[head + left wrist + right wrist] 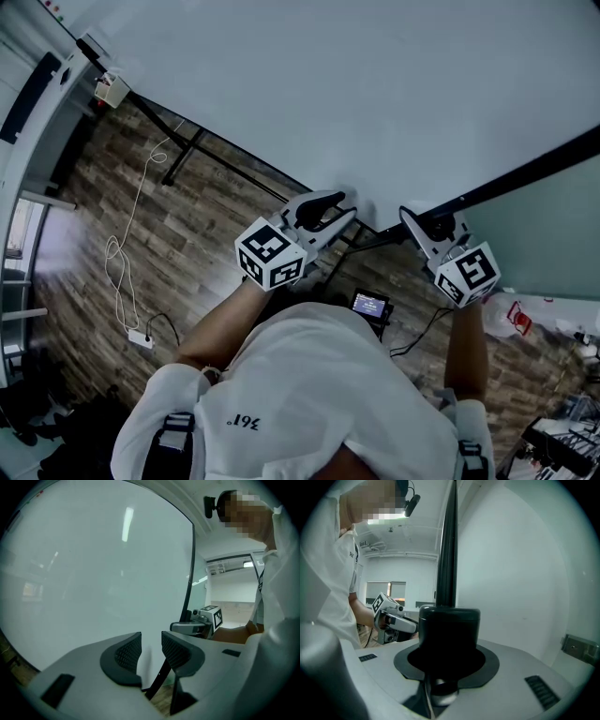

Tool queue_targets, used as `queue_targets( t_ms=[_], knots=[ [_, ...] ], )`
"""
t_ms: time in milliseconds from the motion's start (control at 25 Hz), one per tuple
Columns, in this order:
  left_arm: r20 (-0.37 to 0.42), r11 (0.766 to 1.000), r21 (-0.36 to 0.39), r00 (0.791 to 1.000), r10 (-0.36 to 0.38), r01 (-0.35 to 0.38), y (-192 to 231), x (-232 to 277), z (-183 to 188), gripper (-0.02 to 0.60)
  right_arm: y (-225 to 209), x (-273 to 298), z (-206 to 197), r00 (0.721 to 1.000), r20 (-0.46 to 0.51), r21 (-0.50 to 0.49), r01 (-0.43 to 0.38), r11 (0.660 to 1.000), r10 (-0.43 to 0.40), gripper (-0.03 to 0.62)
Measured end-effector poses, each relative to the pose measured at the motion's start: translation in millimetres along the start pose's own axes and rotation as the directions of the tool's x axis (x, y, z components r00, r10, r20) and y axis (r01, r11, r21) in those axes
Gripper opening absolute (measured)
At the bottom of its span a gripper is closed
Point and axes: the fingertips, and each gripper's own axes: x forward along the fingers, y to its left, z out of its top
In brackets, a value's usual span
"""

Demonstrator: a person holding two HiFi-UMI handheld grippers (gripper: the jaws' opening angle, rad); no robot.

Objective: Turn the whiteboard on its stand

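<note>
One whiteboard [328,84], big and white, fills the top of the head view. Its face is tilted over the wood floor [216,216]. Its low corner points at the person, and from there two black frame edges run off, one up-left and one up-right. In the left gripper view the board's face is turned toward the camera. A black frame edge [190,588] bounds it on the right, running roughly top to bottom. In the right gripper view the same kind of black edge stands upright, with the white face to its right.

Two grippers, both at the whiteboard's low corner.
- The left gripper [151,652] is on the left side of that corner, jaws spread by a narrow gap. Only white board shows through the gap, and I can't tell if the pads touch the board.
- The right gripper [449,660] is on the right side of the corner, jaws pinching one black knob [449,625]. The knob sits at the foot of the upright black edge and fills the space between the pads.

Each gripper shows in the other's view, just beside the board's edge.

The black stand legs [192,150] are on the floor under the whiteboard's left part. Also on the floor:
- One white cable [122,272], looped, well left of the board's corner.
- One power strip [141,338] at the cable's lower end.
- One small lit screen device [370,304], just below the corner and between the two grippers.

The person's white shirt [309,394] is at the bottom of the head view.
</note>
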Motion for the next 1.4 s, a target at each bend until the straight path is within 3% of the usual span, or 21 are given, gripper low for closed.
queue_targets(
  t_ms=[1400],
  knots=[
    [-0.009,0.996,-0.041,0.997,0.078,-0.078,35,-34,-3,0.124,11,80,24,0.999,0.031,-0.012,-0.017,1.000,0.017,0.146]
  ],
)
